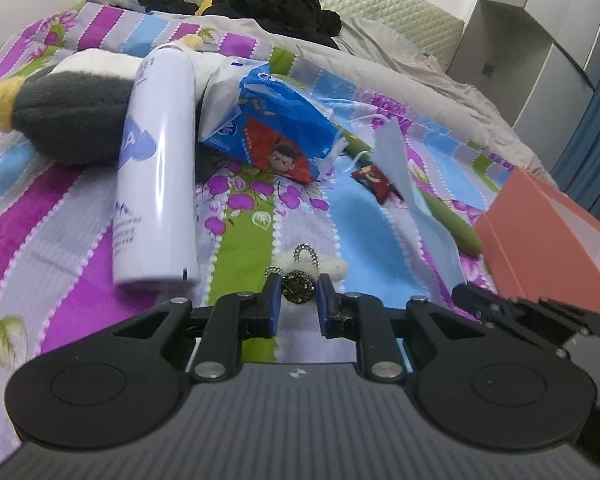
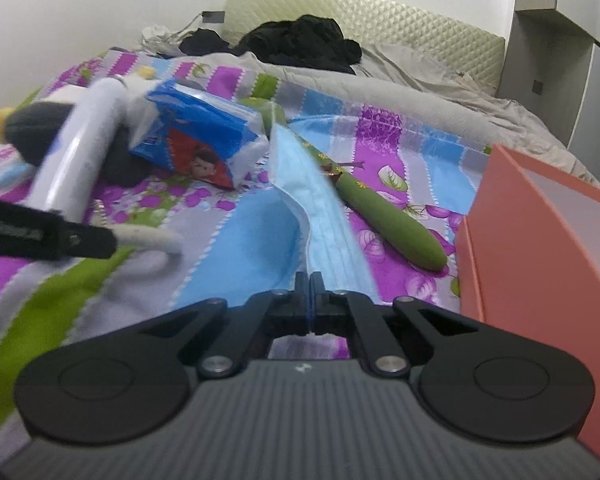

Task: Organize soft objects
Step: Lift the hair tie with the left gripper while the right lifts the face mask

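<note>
Plain white wall point(image 2: 100, 0), pale green quilted headboard point(image 2: 400, 20) behind a bed point(image 1: 60, 208) — striped floral cover, grey cabinets point(image 1: 548, 32) at right, blue curtain point(image 1: 596, 120), flat light

The quilted bedspread point(image 1: 236, 240) runs in stripes of purple, lavender grey, sky blue and lime green, printed with purple blossoms and white leaves. The tall cylindrical spray can point(image 1: 160, 168) is white with a pale blue emblem. The soft plastic tissue pack point(image 1: 276, 120) is bright blue with a red panel bearing a cartoon face. The pleated face mask point(image 2: 324, 224) is light blue. The long rounded pencil case point(image 2: 392, 216) is olive green. The open cardboard box point(image 2: 540, 248) is salmon pink outside, grey inside. The plush toy point(image 1: 72, 116) is charcoal, white and yellow.
</note>
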A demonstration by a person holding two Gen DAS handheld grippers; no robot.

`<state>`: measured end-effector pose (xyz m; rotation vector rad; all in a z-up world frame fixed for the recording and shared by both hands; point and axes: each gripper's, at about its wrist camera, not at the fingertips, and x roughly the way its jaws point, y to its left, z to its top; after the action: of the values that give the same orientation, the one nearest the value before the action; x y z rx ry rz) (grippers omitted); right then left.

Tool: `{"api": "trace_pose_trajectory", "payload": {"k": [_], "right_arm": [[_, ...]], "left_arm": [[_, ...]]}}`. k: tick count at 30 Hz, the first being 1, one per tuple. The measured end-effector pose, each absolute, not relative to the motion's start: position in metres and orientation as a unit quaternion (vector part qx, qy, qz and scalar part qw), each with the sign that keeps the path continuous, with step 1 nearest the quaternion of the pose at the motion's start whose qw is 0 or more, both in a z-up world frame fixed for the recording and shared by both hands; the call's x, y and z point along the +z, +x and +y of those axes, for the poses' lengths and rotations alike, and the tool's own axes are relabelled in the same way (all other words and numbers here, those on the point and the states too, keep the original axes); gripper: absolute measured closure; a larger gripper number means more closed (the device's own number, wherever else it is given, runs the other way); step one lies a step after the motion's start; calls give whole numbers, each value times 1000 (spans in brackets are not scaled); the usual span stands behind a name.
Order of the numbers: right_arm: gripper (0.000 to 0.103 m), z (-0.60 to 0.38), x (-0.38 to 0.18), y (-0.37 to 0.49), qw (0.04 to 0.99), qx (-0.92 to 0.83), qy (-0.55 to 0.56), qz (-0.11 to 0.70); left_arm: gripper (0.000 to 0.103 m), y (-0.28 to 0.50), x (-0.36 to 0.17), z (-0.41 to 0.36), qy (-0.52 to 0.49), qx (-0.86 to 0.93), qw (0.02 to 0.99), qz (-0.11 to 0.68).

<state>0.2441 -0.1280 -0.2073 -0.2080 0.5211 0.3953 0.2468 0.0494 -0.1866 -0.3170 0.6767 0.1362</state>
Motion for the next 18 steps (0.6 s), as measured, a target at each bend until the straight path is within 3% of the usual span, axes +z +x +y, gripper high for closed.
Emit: {"api": "trace_pose_trajectory", "payload": {"k": [18], "right_arm": [[99, -127, -202, 136, 922, 209, -123, 302]], "left_arm": [[81, 162, -179, 44, -172, 59, 925, 332]]}}
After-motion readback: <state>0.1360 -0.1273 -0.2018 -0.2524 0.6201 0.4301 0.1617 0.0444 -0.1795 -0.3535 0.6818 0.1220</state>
